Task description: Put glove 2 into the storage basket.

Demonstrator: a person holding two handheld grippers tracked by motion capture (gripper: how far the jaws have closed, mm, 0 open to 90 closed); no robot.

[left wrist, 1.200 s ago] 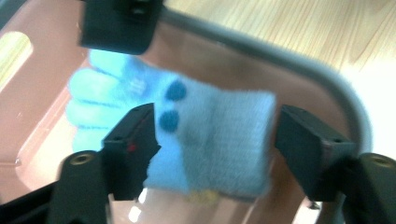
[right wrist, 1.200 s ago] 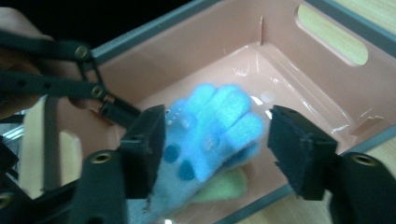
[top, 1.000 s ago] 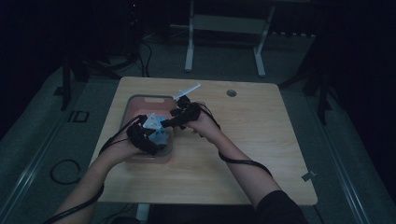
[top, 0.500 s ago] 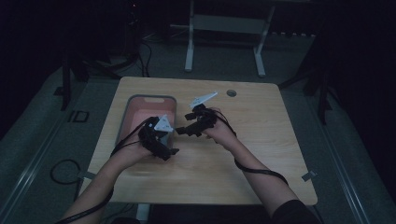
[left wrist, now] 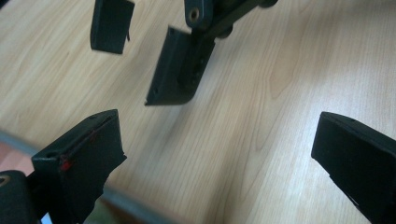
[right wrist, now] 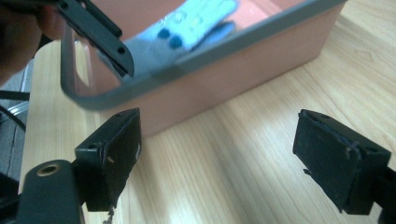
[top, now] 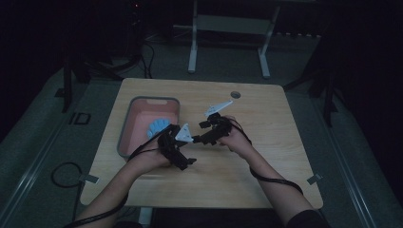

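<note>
A pink bin with a grey rim (top: 154, 99) stands on the left half of the wooden table (top: 266, 156). A light blue fabric item (top: 157, 127) with dark dots (right wrist: 196, 23) lies inside it. My left gripper (top: 183, 154) hovers just right of the bin's near corner, and its jaws have just been opening with nothing between them (left wrist: 215, 154). My right gripper (top: 202, 137) faces it from the right and points at the bin wall (right wrist: 243, 74). Its jaws have also just been opening and are empty (right wrist: 224, 154). The right gripper's fingers (left wrist: 175, 70) hang close ahead in the left gripper view.
A small round hole (top: 235, 94) sits near the table's far edge. Bare wood spreads right of and in front of my hands. Metal stand legs (top: 192, 47) rise beyond the table, and a cable loop (top: 62, 173) lies on the floor at left.
Both grippers have come away from over the bin, moving right and toward me onto bare table. The blue item stays behind in the bin. Both pairs of jaws stand wider.
</note>
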